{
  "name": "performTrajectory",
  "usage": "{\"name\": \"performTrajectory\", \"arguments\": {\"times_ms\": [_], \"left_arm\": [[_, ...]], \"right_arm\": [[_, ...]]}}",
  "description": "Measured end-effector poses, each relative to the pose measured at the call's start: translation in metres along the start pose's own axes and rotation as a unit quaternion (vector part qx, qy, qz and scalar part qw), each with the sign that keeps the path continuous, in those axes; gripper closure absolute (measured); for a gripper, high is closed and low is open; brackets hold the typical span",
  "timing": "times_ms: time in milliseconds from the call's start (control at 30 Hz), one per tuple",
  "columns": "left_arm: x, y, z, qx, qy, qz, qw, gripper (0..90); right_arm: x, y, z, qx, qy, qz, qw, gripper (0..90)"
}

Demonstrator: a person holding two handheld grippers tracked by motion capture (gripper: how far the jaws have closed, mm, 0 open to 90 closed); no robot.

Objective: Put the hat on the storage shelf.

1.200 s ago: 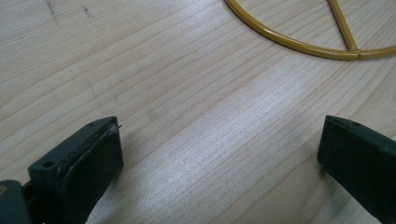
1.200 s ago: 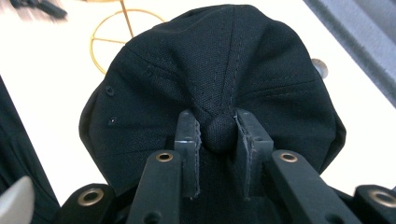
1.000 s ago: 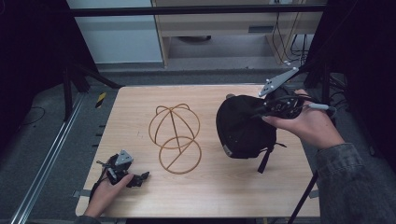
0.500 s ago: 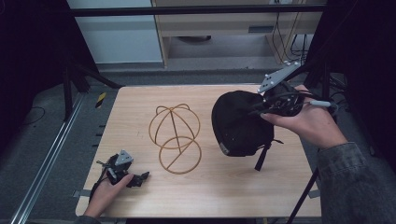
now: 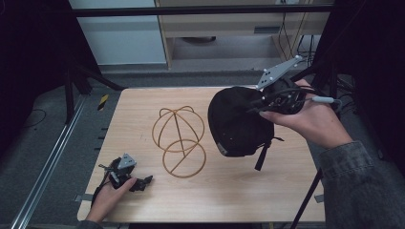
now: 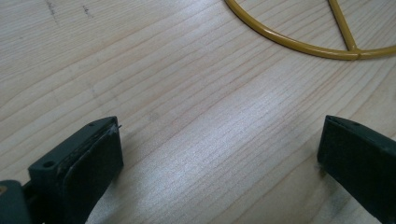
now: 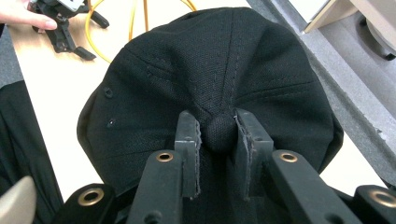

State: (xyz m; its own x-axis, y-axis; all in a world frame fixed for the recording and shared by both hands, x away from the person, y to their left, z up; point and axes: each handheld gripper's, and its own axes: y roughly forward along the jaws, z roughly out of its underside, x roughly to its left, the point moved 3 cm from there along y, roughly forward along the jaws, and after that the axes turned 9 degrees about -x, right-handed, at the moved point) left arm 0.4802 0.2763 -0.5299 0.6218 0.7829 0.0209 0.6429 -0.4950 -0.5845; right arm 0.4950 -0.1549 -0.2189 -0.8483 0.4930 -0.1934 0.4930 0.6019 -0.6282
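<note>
A black cap (image 5: 236, 124) hangs above the right half of the wooden table (image 5: 267, 200), its strap (image 5: 261, 155) dangling below it. My right gripper (image 5: 257, 108) is shut on the cap's top button (image 7: 219, 133), one pad on each side of it, with the crown (image 7: 210, 70) spread out beyond the jaws. A gold wire hat stand (image 5: 179, 140) stands at mid-table, just left of the cap. My left gripper (image 5: 143, 183) rests on the table at the front left, open, with bare wood between its jaws (image 6: 219, 158) and the stand's base ring (image 6: 299, 39) ahead.
A metal rail (image 5: 47, 162) runs along the floor left of the table. A low cabinet (image 5: 229, 28) stands behind the table's far edge, with a dark bar (image 5: 191, 9) above it. Dark curtains hang on both sides.
My right gripper has risen and carried the cap up and a little left, closer to the wire stand. The left gripper has stayed where it was.
</note>
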Motion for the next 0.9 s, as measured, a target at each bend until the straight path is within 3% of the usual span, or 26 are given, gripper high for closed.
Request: {"name": "performTrajectory", "arguments": {"times_ms": [900], "left_arm": [[0.0,0.0,0.0,0.0,0.0,0.0,1.0,0.0]], "right_arm": [[0.015,0.016,-0.037,0.008,-0.032,-0.008,0.9994,73.2]]}}
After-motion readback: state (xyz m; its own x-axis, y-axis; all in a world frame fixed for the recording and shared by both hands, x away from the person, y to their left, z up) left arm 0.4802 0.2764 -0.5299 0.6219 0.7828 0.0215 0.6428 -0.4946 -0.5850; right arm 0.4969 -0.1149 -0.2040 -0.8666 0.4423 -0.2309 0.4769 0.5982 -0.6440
